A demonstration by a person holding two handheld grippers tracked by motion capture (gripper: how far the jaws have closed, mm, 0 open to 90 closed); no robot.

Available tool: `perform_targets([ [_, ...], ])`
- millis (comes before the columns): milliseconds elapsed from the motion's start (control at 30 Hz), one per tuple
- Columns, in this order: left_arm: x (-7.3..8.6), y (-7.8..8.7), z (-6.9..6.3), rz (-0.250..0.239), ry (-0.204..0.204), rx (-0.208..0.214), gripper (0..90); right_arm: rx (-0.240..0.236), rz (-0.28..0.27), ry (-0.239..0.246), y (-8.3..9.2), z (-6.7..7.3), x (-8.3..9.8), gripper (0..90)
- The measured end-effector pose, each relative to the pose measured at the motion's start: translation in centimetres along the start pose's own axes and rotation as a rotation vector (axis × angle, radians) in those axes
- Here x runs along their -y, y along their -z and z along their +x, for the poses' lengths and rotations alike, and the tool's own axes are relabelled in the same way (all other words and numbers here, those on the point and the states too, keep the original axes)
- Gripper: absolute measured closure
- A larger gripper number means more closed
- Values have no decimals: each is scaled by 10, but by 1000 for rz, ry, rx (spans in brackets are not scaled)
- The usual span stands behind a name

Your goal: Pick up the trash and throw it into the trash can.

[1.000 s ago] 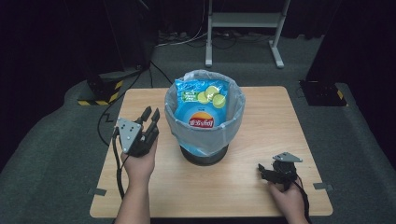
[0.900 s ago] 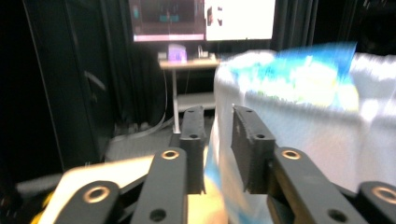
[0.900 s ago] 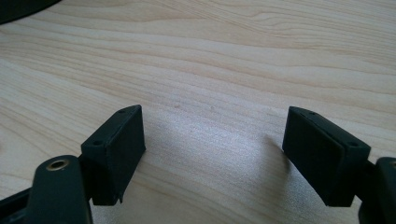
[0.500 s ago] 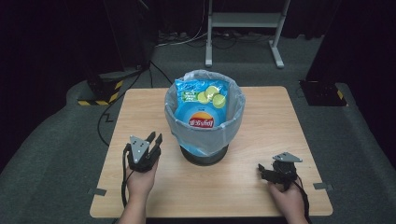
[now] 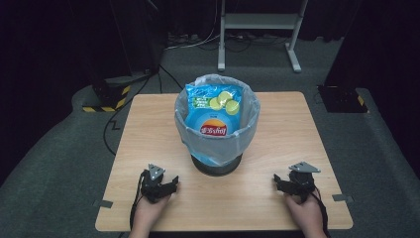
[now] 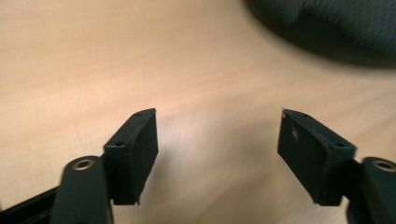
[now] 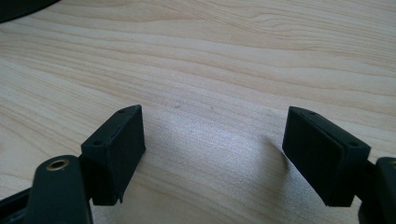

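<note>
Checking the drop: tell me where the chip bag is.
High view: the chip bag stands inside the lined bin at the table's centre, beyond both grippers.

Lined bin (image 5: 217, 130) blocking table (image 5: 148, 129) centre, bare wood left, right, front

Matt pale wood table (image 5: 148, 129); glossy plastic crisp bag (image 5: 214, 114).
</note>
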State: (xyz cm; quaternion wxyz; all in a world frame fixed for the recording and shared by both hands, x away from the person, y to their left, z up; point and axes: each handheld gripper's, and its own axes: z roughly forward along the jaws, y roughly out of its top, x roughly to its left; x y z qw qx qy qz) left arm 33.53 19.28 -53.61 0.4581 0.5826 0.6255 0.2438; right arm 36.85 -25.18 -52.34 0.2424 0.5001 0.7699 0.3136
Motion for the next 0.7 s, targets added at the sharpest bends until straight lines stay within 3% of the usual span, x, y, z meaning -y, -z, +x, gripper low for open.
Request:
perform_targets([
  [100, 4, 1, -4, -10, -5, -8, 220, 2, -1, 3, 0, 0, 0, 206],
  [133, 5, 3, -5, 10, -38, -7, 220, 1, 2, -6, 0, 0, 0, 206],
  [267, 5, 1, -6, 16, -33, 18, 187, 3, 4, -14, 0, 1, 0, 201],
  [700, 5, 1, -6, 9, -30, 20, 188, 11, 3, -15, -1, 2, -1, 201],
])
